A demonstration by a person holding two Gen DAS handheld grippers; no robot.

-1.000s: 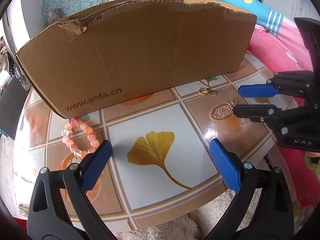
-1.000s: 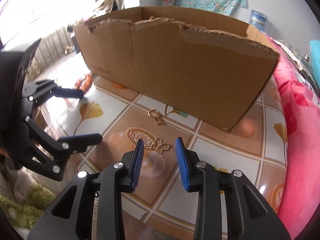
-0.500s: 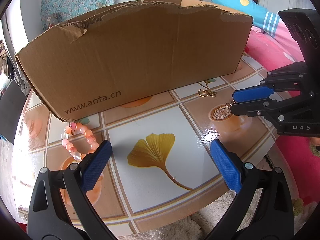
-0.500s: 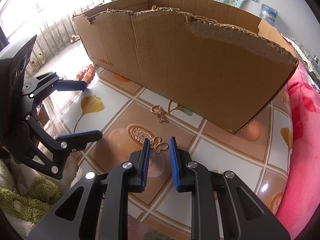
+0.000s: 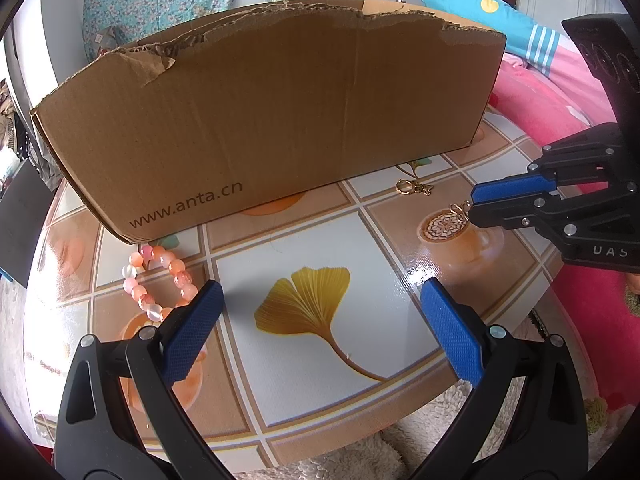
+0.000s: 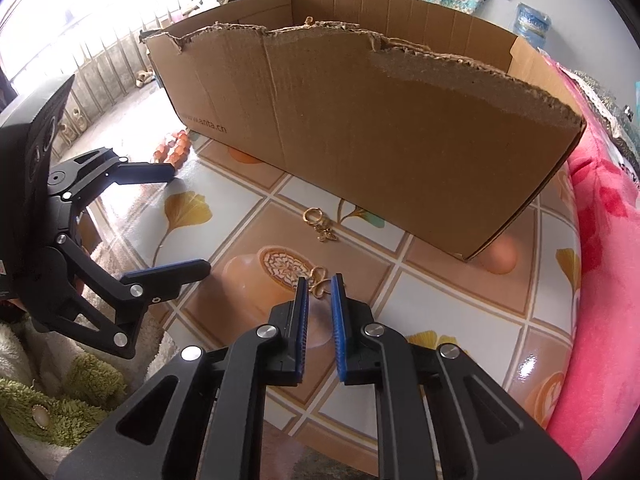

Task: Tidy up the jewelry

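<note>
A gold butterfly earring (image 6: 318, 284) lies on the tiled table top (image 6: 440, 312), and its top shows in the left wrist view (image 5: 460, 209). My right gripper (image 6: 319, 280) (image 5: 472, 202) stands over it. Its jaws are closing with the earring between the blue pads, and a thin gap shows on both sides. A second gold earring with a ring (image 6: 320, 224) (image 5: 414, 188) lies closer to the cardboard box (image 6: 360, 140) (image 5: 280, 120). A pink and orange bead bracelet (image 5: 160, 280) (image 6: 176, 152) rests by the box's left corner. My left gripper (image 5: 320, 286) (image 6: 187, 220) hangs open above the ginkgo leaf print, holding nothing.
The tall open box blocks the back of the table. A pink blanket (image 6: 600, 240) borders the right edge, with a blue pillow (image 5: 480, 8) behind it. Fluffy white cloth (image 5: 440, 420) and green cloth (image 6: 60, 412) lie at the table's near edge.
The right gripper's jaws have narrowed from wide apart to a slim gap around the butterfly earring. The left gripper has kept still and open.
</note>
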